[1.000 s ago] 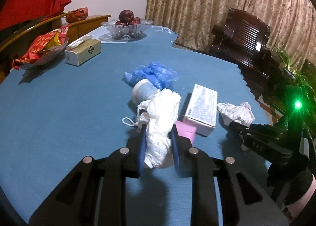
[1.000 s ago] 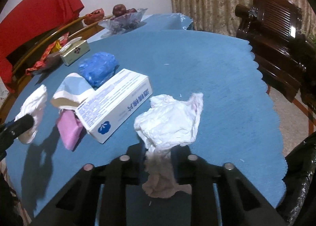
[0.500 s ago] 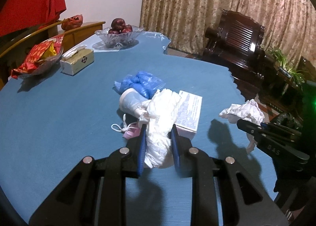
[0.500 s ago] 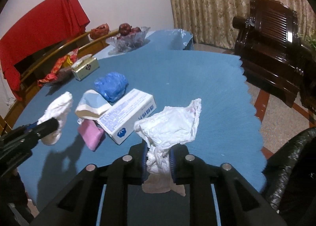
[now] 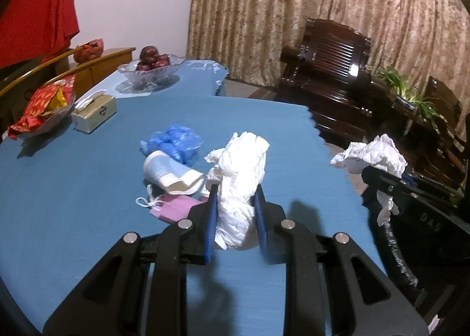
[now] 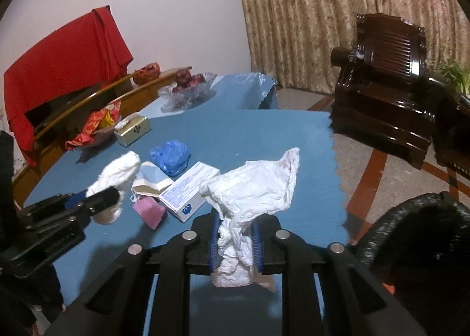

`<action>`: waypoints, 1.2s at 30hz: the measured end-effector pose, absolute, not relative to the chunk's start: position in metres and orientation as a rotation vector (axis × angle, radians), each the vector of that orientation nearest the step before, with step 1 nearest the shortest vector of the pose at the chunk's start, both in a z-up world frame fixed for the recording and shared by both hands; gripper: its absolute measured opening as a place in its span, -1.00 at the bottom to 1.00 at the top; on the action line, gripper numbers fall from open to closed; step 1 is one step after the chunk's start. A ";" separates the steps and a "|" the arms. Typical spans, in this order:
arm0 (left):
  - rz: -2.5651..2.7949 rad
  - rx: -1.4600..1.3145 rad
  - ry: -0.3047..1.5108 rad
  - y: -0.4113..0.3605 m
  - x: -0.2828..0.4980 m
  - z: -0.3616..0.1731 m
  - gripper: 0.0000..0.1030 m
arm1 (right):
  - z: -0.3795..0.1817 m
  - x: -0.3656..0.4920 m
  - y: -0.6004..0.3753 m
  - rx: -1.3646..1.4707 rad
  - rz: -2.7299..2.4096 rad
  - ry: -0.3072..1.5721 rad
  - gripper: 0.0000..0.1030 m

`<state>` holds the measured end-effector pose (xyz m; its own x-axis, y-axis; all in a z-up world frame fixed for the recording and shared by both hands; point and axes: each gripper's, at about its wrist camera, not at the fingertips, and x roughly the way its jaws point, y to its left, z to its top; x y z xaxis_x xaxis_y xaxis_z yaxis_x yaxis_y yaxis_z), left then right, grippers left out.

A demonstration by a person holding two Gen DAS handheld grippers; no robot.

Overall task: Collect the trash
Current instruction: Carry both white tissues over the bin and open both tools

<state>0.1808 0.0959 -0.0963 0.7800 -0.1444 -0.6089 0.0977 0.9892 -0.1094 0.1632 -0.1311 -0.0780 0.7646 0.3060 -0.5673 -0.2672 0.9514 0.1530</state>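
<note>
fingers [image 5: 213, 218] of the left gripper [image 5: 235, 212] pinch a white crumpled wad [image 5: 241, 177], as they did a second ago, but the bench [image 5: 73, 183] now sits lower in the left wrist view and its far scalloped edge has come closer. i judge the wad is lifted clear and being carried off, so the pickup step is done. left behind at 10 o'clock of the wad are a blue plastic bundle [image 5: 173, 145], a flattened paper cup [image 5: 170, 171] and a pink mask [image 5: 173, 206]. at 3 o'clock the right gripper [image 5: 379, 180] holds its own crumpled tissue [image 5: 370, 156].

in the right wrist view, the right gripper [image 6: 235, 239] has its fingers [image 6: 214, 242] pressed on that crumpled tissue [image 6: 255, 189], also higher above the cloth than before. a black trash bag [image 6: 417, 233] gapes at 4 o'clock, likely the drop point. a white box [image 6: 191, 189] lies at 10 o'clock, the left gripper [image 6: 102, 197] with its wad at 9 o'clock.

the bench wears a blue cloth; a tissue box [image 6: 132, 130], a snack dish [image 6: 94, 130] and a glass fruit bowl [image 6: 188, 92] stand at its far side. beyond are patterned curtains [image 6: 323, 12], a dark wooden armchair [image 6: 387, 77] and a red cloth [image 6: 64, 53].
</note>
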 end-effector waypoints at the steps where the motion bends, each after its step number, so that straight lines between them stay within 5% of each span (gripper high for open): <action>1: -0.136 -0.071 0.661 0.093 0.180 -0.095 -0.57 | -0.075 0.159 -0.135 0.065 0.307 0.621 -0.64; 36: -0.535 0.023 0.648 -0.101 0.152 -0.088 -0.57 | -0.055 0.060 -0.303 0.109 -0.035 0.575 -0.63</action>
<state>0.1517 -0.1013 -0.0878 0.6668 -0.4676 -0.5803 0.4814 0.8647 -0.1436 0.0602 -0.3026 -0.0549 0.8388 -0.0027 -0.5444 0.0639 0.9936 0.0935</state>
